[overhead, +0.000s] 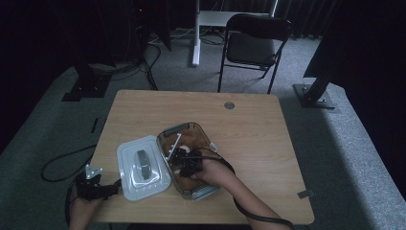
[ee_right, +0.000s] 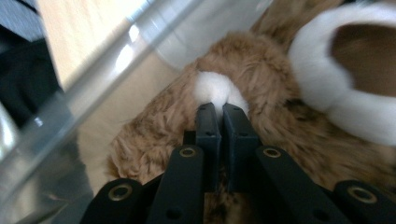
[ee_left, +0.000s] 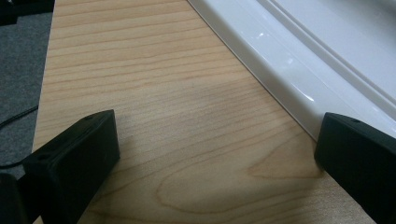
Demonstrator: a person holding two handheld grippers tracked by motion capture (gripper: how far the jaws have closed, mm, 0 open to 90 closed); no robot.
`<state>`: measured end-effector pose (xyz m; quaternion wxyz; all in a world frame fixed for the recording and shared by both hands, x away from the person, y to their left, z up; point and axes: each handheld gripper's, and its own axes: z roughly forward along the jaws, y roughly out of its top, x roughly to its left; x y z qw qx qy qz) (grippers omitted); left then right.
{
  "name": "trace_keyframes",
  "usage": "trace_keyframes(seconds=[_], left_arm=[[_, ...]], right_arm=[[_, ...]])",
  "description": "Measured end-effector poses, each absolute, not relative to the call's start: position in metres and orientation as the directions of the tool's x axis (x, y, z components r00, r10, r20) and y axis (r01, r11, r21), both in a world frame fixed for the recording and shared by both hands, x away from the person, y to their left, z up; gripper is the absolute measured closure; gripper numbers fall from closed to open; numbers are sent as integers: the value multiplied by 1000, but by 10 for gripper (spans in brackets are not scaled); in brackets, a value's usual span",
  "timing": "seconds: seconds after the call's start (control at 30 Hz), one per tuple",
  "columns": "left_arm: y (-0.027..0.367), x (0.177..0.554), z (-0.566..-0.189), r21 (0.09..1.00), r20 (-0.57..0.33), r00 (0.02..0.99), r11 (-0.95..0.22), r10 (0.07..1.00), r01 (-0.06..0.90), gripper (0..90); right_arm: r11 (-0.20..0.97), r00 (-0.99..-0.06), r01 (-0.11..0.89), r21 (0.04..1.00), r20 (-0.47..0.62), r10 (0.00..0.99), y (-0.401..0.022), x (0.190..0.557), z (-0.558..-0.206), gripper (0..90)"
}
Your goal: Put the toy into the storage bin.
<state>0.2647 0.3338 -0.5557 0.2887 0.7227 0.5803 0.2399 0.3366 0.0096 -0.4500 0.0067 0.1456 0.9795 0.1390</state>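
A clear plastic container (overhead: pixel 200 129) stands mid-table with a brown plush toy (overhead: pixel 190 140) inside it. My right gripper (overhead: pixel 180 156) reaches into the container from the front. In the right gripper view its jaws (ee_right: pixel 223 109) are together, pinching a white tuft (ee_right: pixel 212 88) of the plush toy (ee_right: pixel 280 135), with the container's clear wall (ee_right: pixel 107 70) to the left. The white lid (overhead: pixel 143 167) lies flat, left of the container. My left gripper (overhead: pixel 112 189) rests near the table's front left corner. It stands open (ee_left: pixel 217 140) over bare wood, its one jaw beside the lid's edge (ee_left: pixel 299 60).
The wooden table (overhead: pixel 253 134) has a small grey disc (overhead: pixel 229 105) near its far edge. A black folding chair (overhead: pixel 256 43) and a white desk leg (overhead: pixel 195 33) stand beyond it. Cables (overhead: pixel 57 163) lie on the floor at the left.
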Motion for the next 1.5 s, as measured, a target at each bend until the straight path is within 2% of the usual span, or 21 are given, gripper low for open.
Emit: trace_keyframes(seconds=[0.07,0.17,0.37,0.4,0.47,0.5,0.7,0.73,0.8,0.87,0.9,0.97,1.0,1.2,1.27,1.33,1.37,1.4,1.43,1.47,1.5], left_arm=[[334,265,-556,696,12,212,-160,977,700,6],[334,265,-556,695,12,212,-160,977,701,6],[334,265,-556,695,12,213,-161,977,700,6],[334,265,-556,696,12,213,-161,977,700,6],[334,265,-556,695,12,213,-161,977,700,6],[334,265,-556,695,12,214,-162,977,701,6],[334,265,-556,696,12,213,-161,977,700,6],[334,265,-556,696,12,213,-162,977,700,6],[334,265,-556,695,12,213,-161,977,700,6],[334,265,-556,695,12,213,-161,977,700,6],[334,265,-556,695,12,213,-161,977,700,6],[334,265,-556,696,12,213,-161,977,700,6],[334,265,-556,696,12,213,-161,977,700,6],[334,265,-556,696,12,213,-161,977,700,6],[334,265,-556,696,12,213,-161,977,700,6],[334,265,-556,696,12,213,-161,977,700,6],[334,265,-556,696,12,213,-161,977,700,6],[334,265,-556,696,12,213,-161,977,700,6],[334,265,-556,696,12,213,-161,977,700,6],[334,265,-556,696,12,213,-161,977,700,6],[334,265,-556,696,12,213,-161,977,700,6]], right_arm=[[940,-964,253,231,-21,265,18,332,-456,859],[939,-963,253,234,-31,267,20,331,-456,858],[888,-954,294,354,48,296,4,332,-443,817],[869,-951,302,392,63,302,-1,331,-437,789],[864,-951,304,402,67,303,-3,330,-435,779],[845,-948,312,434,85,306,-8,329,-430,737],[794,-940,329,511,93,330,-23,326,-414,651],[764,-932,342,547,97,348,-31,327,-404,600],[746,-930,342,571,91,357,-36,328,-400,590],[706,-919,360,610,100,382,-45,332,-390,529],[662,-901,391,640,118,418,-55,338,-383,480],[637,-888,409,654,124,443,-59,341,-380,466],[589,-864,438,679,139,483,-70,347,-374,421],[505,-798,496,707,141,585,-90,359,-370,375],[468,-775,500,728,136,617,-100,364,-370,456],[460,-767,494,738,120,631,-105,366,-371,597],[463,-767,489,740,112,632,-106,366,-372,635],[467,-766,491,735,109,634,-106,366,-373,729],[467,-766,491,735,109,634,-106,366,-373,729],[487,-773,489,723,100,627,-106,367,-377,809],[497,-774,496,712,102,625,-104,368,-380,840]])
